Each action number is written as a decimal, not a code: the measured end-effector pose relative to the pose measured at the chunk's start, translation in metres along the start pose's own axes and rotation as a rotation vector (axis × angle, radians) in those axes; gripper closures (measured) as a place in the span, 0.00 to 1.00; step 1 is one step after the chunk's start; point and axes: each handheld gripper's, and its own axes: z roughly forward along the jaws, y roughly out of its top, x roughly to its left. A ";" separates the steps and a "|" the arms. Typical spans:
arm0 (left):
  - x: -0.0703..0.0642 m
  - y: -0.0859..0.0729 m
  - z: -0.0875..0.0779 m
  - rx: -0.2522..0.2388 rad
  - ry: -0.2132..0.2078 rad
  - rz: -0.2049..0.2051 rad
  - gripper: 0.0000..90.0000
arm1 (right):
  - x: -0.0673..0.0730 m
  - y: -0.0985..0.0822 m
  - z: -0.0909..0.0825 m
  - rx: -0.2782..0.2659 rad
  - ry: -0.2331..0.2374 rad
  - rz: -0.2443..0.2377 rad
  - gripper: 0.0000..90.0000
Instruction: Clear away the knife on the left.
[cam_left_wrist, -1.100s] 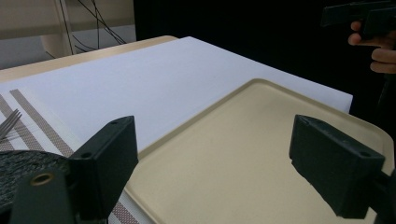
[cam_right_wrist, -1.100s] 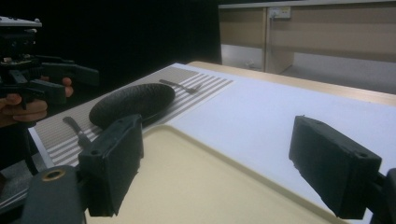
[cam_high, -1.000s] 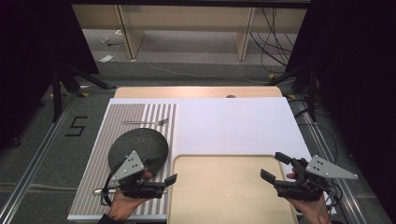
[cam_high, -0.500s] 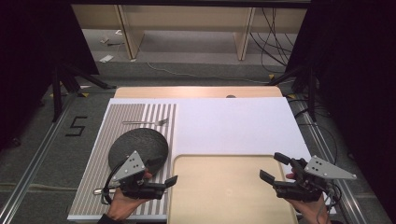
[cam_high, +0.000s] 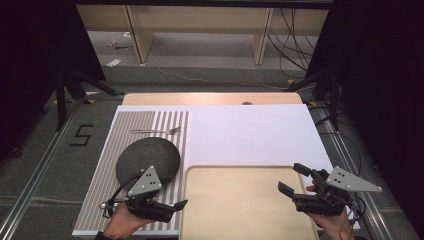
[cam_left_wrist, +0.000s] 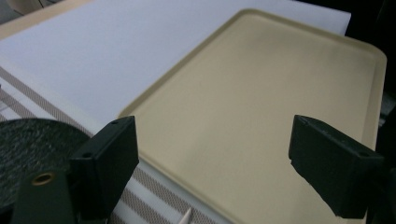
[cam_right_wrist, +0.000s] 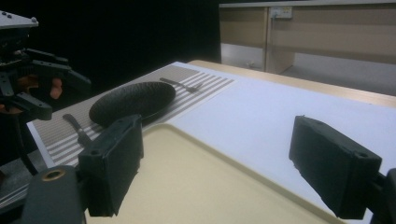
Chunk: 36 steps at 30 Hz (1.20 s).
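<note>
Both hand-held grippers, left (cam_high: 176, 206) and right (cam_high: 292, 179), gape over a smooth beige tray (cam_high: 240, 175) beside a round speckled plate (cam_high: 148, 156).

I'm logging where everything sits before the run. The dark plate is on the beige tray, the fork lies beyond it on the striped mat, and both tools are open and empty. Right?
Not quite. The dark plate sits on the striped mat, beside the beige tray, as the high view shows. The fork does lie beyond it on that mat, and the left tool and right tool are open and empty.
</note>
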 end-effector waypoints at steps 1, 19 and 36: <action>0.001 -0.001 -0.003 0.012 0.015 0.010 0.17 | 0.000 0.000 0.000 -0.001 0.000 -0.001 0.21; 0.030 -0.031 -0.035 0.212 0.080 0.001 0.18 | 0.000 0.001 0.000 -0.007 -0.001 -0.004 0.21; 0.060 -0.071 -0.035 0.402 0.083 -0.046 0.25 | 0.000 0.001 0.001 -0.003 0.005 -0.007 0.21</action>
